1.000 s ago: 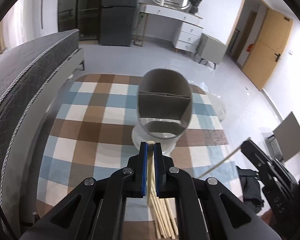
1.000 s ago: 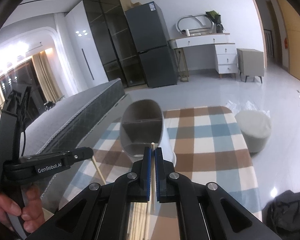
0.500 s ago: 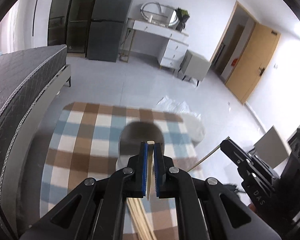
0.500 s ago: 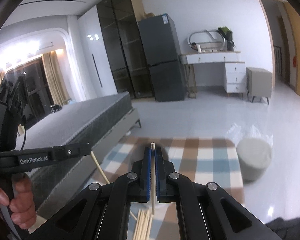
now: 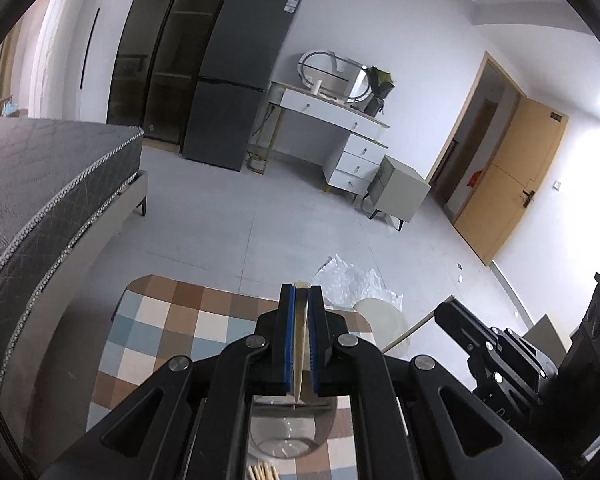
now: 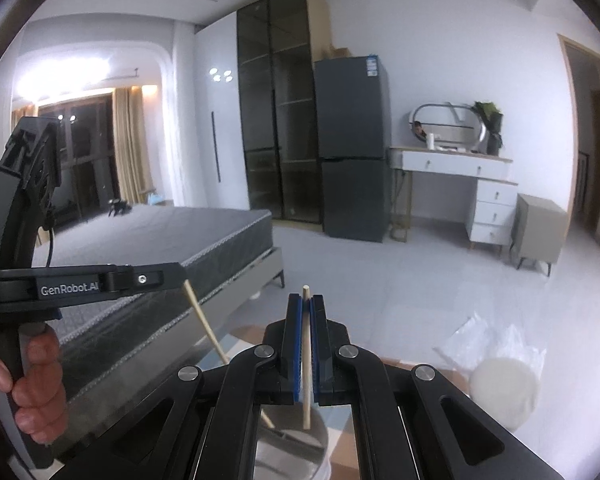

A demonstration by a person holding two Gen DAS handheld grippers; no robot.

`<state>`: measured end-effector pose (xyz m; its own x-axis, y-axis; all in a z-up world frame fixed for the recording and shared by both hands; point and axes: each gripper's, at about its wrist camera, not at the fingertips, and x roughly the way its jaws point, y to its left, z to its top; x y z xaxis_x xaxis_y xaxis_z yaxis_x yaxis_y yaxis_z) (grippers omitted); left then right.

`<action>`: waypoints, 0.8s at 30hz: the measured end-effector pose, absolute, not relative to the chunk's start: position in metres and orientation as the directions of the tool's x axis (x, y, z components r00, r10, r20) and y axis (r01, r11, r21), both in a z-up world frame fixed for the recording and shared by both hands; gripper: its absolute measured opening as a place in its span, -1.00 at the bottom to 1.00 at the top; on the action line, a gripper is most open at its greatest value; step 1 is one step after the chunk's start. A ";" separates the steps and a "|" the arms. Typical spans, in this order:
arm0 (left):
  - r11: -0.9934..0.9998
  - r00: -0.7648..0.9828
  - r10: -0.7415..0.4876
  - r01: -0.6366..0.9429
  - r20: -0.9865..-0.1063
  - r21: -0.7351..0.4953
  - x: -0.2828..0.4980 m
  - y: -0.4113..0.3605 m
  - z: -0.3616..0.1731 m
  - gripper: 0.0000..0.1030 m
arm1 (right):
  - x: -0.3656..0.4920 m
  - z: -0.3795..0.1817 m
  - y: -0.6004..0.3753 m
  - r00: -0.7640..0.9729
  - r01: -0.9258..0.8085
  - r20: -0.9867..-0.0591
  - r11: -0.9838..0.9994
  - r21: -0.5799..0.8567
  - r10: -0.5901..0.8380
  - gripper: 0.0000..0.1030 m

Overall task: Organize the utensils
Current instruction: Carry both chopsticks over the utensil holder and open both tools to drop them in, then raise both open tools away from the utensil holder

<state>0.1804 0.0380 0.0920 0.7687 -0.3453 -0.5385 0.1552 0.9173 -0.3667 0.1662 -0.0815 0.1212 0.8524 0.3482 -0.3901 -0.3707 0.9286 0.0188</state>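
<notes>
My left gripper [image 5: 300,294] is shut on a pale wooden chopstick [image 5: 299,344] that hangs down through the blue pads. Its lower tip is above the grey utensil holder [image 5: 292,432], which shows between the gripper arms. My right gripper [image 6: 306,300] is also shut on a chopstick [image 6: 306,360], held upright over the same holder [image 6: 288,452]. Each gripper shows in the other's view: the right gripper [image 5: 448,314] with its stick [image 5: 414,330], the left gripper [image 6: 172,276] with its stick [image 6: 206,326]. Loose chopsticks [image 5: 262,472] lie by the holder's base.
A checked rug [image 5: 160,340] lies below, with a dark bed [image 5: 40,192] on the left. A white round stool [image 5: 382,324] and crumpled plastic sheet [image 5: 352,280] sit at the rug's far right. A person's hand [image 6: 36,392] grips the left handle. Fridge, dresser and door stand far back.
Both grippers have risen and tipped upward, each keeping its chopstick. The holder has dropped from straight ahead to low between the gripper arms, and more of the room shows.
</notes>
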 end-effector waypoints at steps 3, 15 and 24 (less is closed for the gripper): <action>0.912 0.763 -0.347 0.140 -0.545 -0.385 0.188 0.039 0.081 -0.97 | 0.179 0.109 -0.071 0.833 -0.393 -0.425 0.920 -0.003 0.355 -0.94; 0.898 0.670 -0.384 0.111 -0.635 -0.425 0.205 0.037 0.040 -0.97 | 0.204 0.052 -0.054 0.736 -0.453 -0.567 0.892 -0.004 0.371 -0.94; 0.895 0.641 -0.386 0.087 -0.663 -0.438 0.189 0.043 0.054 -0.01 | 0.204 0.055 -0.083 0.723 -0.391 -0.559 0.908 0.153 0.406 -0.68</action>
<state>0.1890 0.0432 0.0543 0.6414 -0.3864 -0.6628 0.0866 0.8949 -0.4378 0.2039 -0.0826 0.0553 0.7234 0.4057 -0.5586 -0.3911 0.9076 0.1527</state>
